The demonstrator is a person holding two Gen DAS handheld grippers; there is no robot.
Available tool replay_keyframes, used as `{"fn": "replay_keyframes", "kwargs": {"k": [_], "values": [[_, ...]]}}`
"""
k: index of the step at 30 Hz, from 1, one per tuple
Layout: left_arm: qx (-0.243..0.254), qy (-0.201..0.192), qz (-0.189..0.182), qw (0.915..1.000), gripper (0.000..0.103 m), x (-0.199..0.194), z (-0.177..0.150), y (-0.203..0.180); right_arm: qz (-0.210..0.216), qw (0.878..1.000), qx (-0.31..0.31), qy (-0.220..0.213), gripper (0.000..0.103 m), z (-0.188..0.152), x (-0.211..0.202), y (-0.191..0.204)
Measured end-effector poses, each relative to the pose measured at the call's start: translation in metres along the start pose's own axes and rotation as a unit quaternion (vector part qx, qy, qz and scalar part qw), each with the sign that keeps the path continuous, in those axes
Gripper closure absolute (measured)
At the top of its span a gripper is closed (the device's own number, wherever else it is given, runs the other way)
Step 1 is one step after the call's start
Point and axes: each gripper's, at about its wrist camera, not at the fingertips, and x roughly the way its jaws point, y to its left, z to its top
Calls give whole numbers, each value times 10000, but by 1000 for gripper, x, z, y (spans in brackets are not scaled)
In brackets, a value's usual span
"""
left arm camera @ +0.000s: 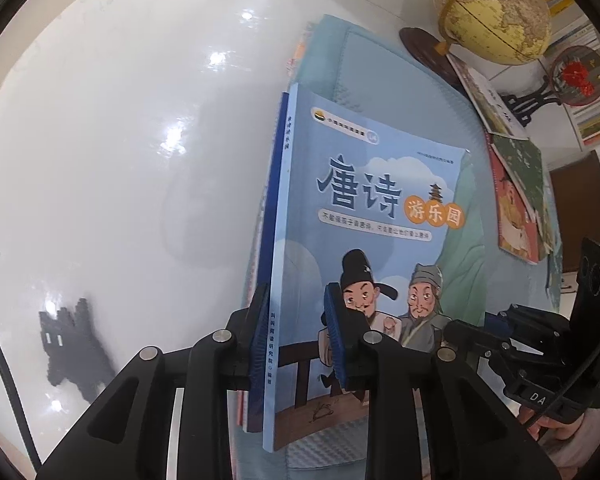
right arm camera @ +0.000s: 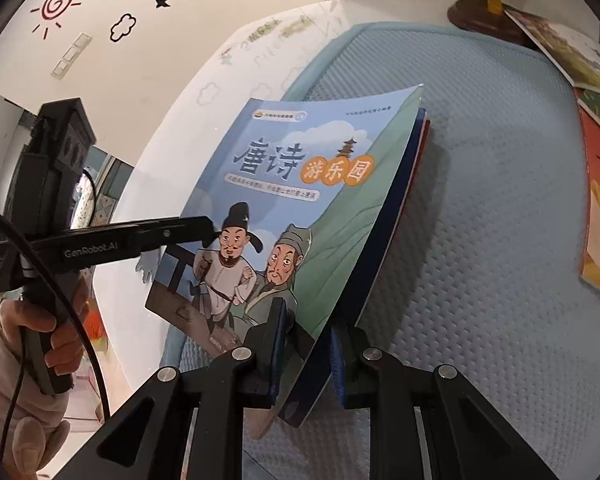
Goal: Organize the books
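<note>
**Both grippers clamped on a small stack of books over the mat**

The white table (left arm camera: 100, 160) lay bare on one side. On it the blue mat (right arm camera: 480, 200) offered open room. Above it the stack of books (left arm camera: 364, 208), blue cover foremost, stood on edge, tilted. The left gripper (left arm camera: 300, 336) and right gripper (right arm camera: 308, 360) each pinched its lower edge. Lowering evenly would have kept the spines aligned, clear of the globe (left arm camera: 496, 12) and the loose books (left arm camera: 520, 200).

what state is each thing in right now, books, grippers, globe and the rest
left gripper: shut on the book stack
right gripper: shut on the book stack
book stack: held on edge over the blue mat
globe: upright on its stand
loose picture books: lying overlapped on the mat
</note>
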Motion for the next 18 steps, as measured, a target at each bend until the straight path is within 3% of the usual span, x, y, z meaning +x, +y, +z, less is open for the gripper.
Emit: {"fn": "replay_keyframes", "kwargs": {"k": [6, 8, 10, 11, 18], "values": [[-70, 99, 275, 9995, 76, 2, 0, 5, -53, 9999, 16, 102, 77, 1, 10, 3], [-104, 79, 329, 9994, 76, 1, 0, 4, -29, 9999, -40, 106, 70, 2, 11, 5], [-79, 54, 514, 9986, 76, 0, 0, 0, 72, 9999, -40, 112, 52, 3, 9, 6], [-41, 37, 595, 9982, 76, -1, -1, -2, 19, 9999, -39, 104, 49, 3, 8, 6], [84, -322, 725, 9968, 76, -18, 8, -25, -291, 9991, -47, -320, 48, 4, -25, -16]]}}
